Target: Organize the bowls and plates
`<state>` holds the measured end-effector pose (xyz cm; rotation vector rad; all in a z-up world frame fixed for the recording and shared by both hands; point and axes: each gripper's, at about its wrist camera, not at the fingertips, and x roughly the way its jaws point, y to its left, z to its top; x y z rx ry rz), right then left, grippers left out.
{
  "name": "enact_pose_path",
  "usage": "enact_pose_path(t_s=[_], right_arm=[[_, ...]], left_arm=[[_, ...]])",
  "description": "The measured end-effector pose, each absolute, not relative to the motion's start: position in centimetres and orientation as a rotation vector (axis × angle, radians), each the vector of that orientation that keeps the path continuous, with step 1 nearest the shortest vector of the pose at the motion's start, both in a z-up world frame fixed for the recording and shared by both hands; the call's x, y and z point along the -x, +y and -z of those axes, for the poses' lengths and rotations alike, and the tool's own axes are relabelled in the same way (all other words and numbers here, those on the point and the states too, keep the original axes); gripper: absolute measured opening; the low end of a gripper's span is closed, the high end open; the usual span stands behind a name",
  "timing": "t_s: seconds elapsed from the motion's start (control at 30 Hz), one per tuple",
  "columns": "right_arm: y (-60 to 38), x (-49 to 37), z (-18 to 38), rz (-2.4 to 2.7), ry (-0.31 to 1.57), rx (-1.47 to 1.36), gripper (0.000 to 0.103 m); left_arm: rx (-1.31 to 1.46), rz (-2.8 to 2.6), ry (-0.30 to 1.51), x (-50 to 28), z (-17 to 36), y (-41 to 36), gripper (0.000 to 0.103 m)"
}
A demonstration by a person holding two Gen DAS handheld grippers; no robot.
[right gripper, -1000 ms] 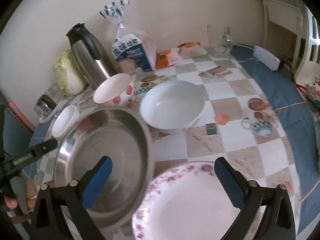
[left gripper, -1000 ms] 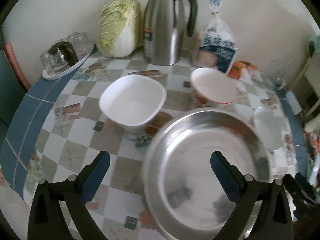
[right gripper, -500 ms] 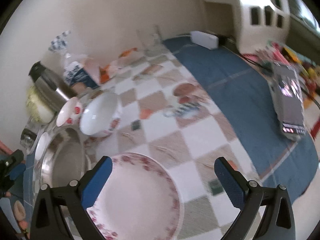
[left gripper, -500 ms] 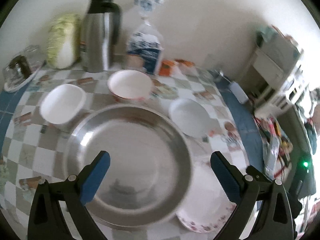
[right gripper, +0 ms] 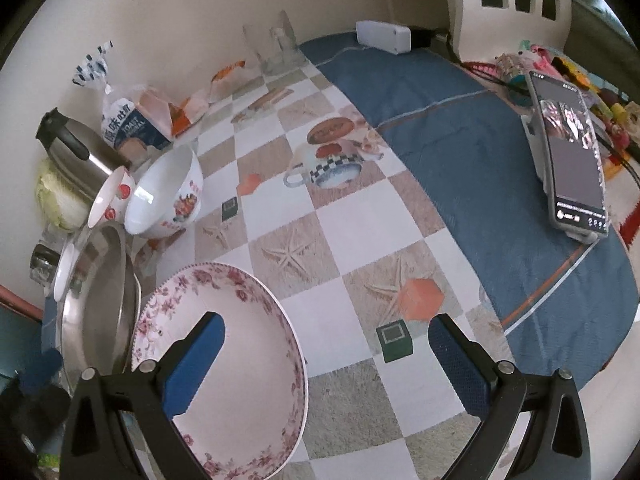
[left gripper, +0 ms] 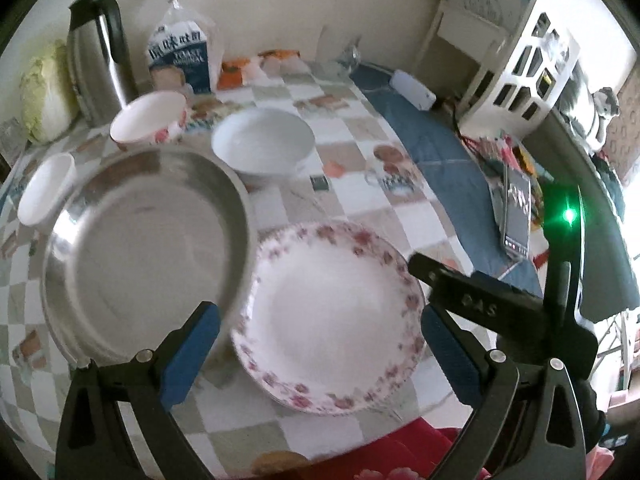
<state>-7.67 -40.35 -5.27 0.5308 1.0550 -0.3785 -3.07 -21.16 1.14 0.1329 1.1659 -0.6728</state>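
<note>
Both blue-padded black grippers, the left gripper [left gripper: 316, 354] and the right gripper [right gripper: 328, 362], hang with jaws spread wide and empty over the near edge of a checkered tablecloth-covered table [right gripper: 352, 236]. Between them lies a white dinner plate with a pink floral rim [left gripper: 330, 316], its left edge tucked just beside or under the rim of a large round stainless-steel pan [left gripper: 144, 248]. Behind the pan stand a plain white bowl [left gripper: 262, 144], a red-patterned bowl [left gripper: 148, 122] and a small white bowl [left gripper: 44, 188], while open cloth runs right toward a propped smartphone [right gripper: 570, 152].
</note>
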Motion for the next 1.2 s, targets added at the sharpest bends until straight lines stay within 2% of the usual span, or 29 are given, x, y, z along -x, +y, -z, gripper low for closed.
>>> enact_pose_path(t_s=[0.47, 0.63, 0.73, 0.8, 0.87, 0.97, 1.03, 1.07, 1.1, 1.2], right_arm=[[-40.5, 7.5, 6.9, 0.371, 1.120, -0.567, 0.103], [-39.8, 7.0, 7.9, 0.338, 1.160, -0.555, 0.103], [-39.2, 6.8, 8.4, 0.313, 1.182, -0.546, 0.099], [-39.0, 6.7, 8.5, 0.307, 1.188, -0.541, 0.087], [-38.8, 6.6, 8.5, 0.310, 1.189, -0.533, 0.084], [-38.8, 6.7, 8.5, 0.301, 1.179, -0.547, 0.072], [-38.8, 6.8, 8.5, 0.301, 1.176, -0.555, 0.068], [-38.9, 6.7, 8.4, 0.302, 1.176, -0.556, 0.063], [-38.9, 6.7, 8.4, 0.302, 1.174, -0.559, 0.051], [-39.2, 6.7, 8.5, 0.293, 1.172, -0.578, 0.036]], left_arm=[[0.117, 0.537, 1.356, 3.9, 3.1, -19.0, 0.100], [0.125, 0.487, 1.366, 3.8, 4.0, -18.8, 0.100], [0.122, 0.455, 1.361, 3.6, 4.2, -18.6, 0.100], [0.118, 0.437, 1.360, 3.6, 4.4, -18.5, 0.100], [0.118, 0.421, 1.368, 3.5, 4.8, -18.4, 0.099], [0.115, 0.401, 1.380, 3.4, 5.4, -18.3, 0.098], [0.110, 0.392, 1.382, 3.4, 5.6, -18.3, 0.089], [0.107, 0.389, 1.386, 3.4, 5.8, -18.4, 0.082], [0.107, 0.384, 1.391, 3.3, 6.0, -18.4, 0.080], [0.116, 0.372, 1.405, 3.3, 6.5, -18.3, 0.080]])
